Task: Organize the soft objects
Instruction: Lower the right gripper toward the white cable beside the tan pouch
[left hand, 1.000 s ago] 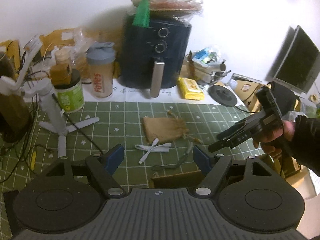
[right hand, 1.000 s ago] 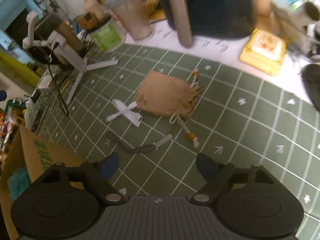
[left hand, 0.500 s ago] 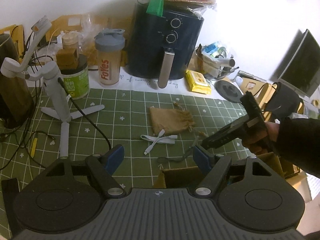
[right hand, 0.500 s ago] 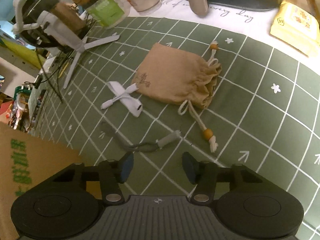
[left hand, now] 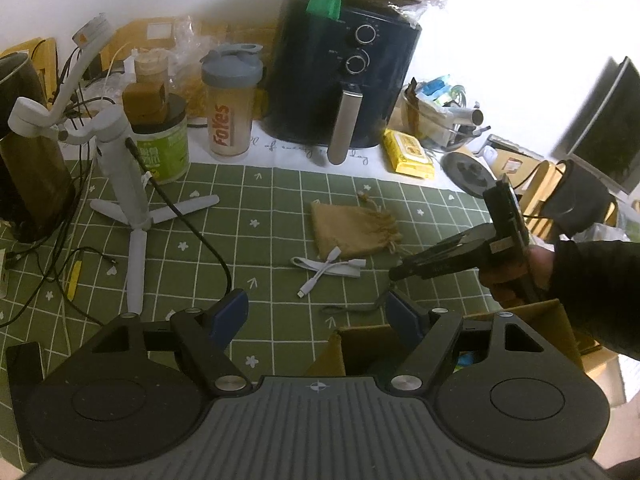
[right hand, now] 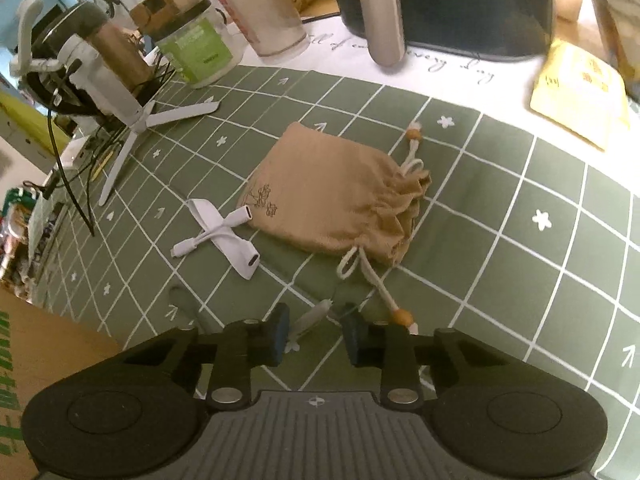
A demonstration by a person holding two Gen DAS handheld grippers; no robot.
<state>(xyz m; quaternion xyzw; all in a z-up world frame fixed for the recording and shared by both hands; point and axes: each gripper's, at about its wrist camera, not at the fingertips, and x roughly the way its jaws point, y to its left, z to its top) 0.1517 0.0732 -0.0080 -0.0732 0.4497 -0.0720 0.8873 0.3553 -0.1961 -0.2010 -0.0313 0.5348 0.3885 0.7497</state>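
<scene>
Green grid mat (right hand: 520, 208), cluttered; right claw (right hand: 316, 334) closing around grey strap (right hand: 310, 320); left claw (left hand: 318, 314) wide, empty.

This is my table at home, kitchen gear crowded along its far edge: a dark air fryer (left hand: 344, 80) top centre, a shaker bottle (left hand: 232, 100) and green-labelled jar (left hand: 164, 152) to its left, green gridded tablecloth (left hand: 260, 240) underneath.

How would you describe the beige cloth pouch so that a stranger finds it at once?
Start from the dark air fryer at the back. On the green grid mat before it lies the pouch, beside a white cable. It alone is tan fabric with beaded drawstrings.
</scene>
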